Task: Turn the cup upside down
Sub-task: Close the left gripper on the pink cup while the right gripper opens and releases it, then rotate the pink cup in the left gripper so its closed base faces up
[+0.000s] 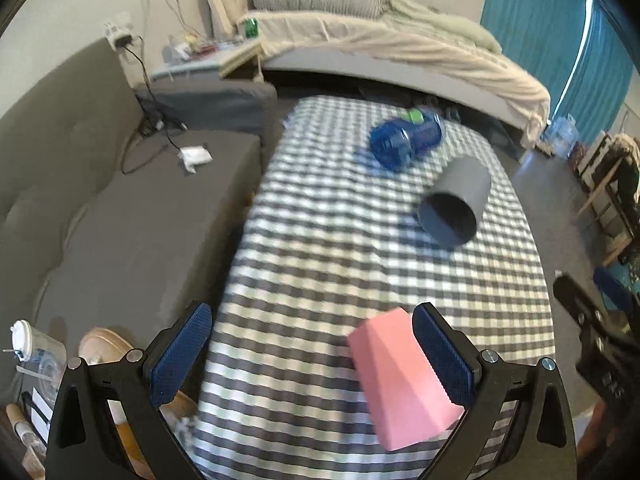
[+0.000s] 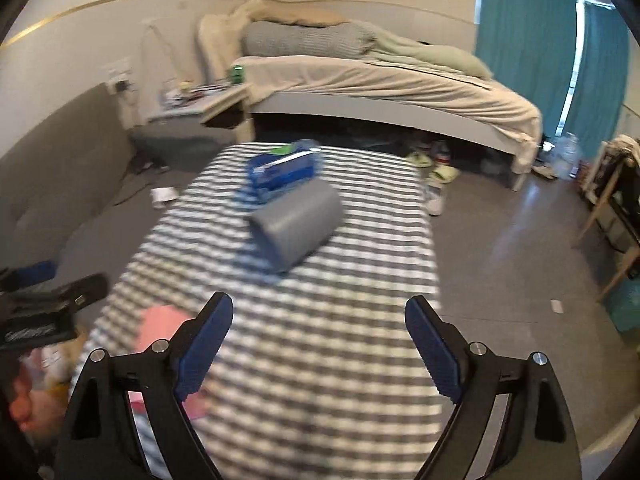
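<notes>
On the checked table (image 1: pixel 320 264) your grey cup (image 1: pixel 456 204) lies sideways; both your left gripper (image 1: pixel 312 354) and right gripper (image 2: pixel 319 342) gape, holding nothing.

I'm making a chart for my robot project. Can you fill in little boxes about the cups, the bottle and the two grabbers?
table: checked cloth
pink cup: upside down, wide rim on the cloth, beside one finger of the left gripper
grey cup: lying on its side, open mouth showing in the left wrist view
blue bottle: lying on its side, beyond the grey cup
left gripper: open, holding nothing
right gripper: open, holding nothing, pointing toward the grey cup
blur: right wrist view is smeared
</notes>
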`<state>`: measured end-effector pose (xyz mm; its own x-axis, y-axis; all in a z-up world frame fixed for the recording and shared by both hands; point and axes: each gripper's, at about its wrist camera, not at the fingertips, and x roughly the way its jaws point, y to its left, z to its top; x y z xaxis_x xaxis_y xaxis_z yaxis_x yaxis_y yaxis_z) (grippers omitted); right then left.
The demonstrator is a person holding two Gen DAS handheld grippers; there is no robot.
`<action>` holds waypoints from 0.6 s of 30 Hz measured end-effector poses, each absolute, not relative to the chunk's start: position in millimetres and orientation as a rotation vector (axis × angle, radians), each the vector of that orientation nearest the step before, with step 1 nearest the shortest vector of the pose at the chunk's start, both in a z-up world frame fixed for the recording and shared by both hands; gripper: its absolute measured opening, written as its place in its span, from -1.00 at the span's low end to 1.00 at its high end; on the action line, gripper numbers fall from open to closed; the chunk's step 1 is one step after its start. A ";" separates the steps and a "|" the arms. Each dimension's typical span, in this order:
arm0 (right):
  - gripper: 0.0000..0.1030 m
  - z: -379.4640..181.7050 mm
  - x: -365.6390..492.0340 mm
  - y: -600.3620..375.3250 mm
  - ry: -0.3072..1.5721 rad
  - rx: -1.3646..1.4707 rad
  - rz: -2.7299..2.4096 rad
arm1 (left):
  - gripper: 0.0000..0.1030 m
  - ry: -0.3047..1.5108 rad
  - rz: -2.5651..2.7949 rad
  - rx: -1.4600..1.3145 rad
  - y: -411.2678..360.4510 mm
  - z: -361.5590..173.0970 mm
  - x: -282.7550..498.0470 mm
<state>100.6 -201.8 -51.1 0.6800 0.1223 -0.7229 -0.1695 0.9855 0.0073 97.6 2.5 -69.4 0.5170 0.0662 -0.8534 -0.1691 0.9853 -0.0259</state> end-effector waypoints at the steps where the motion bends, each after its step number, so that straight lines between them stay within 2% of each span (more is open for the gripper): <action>1: 0.71 -54.8 106.8 -205.9 0.815 -0.061 0.150 | 1.00 1.040 0.138 -0.113 -0.9 -75.3 101.7; 8: 0.71 -75.7 127.0 -205.0 0.852 -0.138 0.124 | 1.00 1.170 0.081 -0.154 -20.3 -110.6 113.5; 18: 0.71 -65.7 119.2 -206.7 0.831 -0.089 0.198 | 0.94 1.315 -0.023 -0.222 -33.5 -140.3 120.7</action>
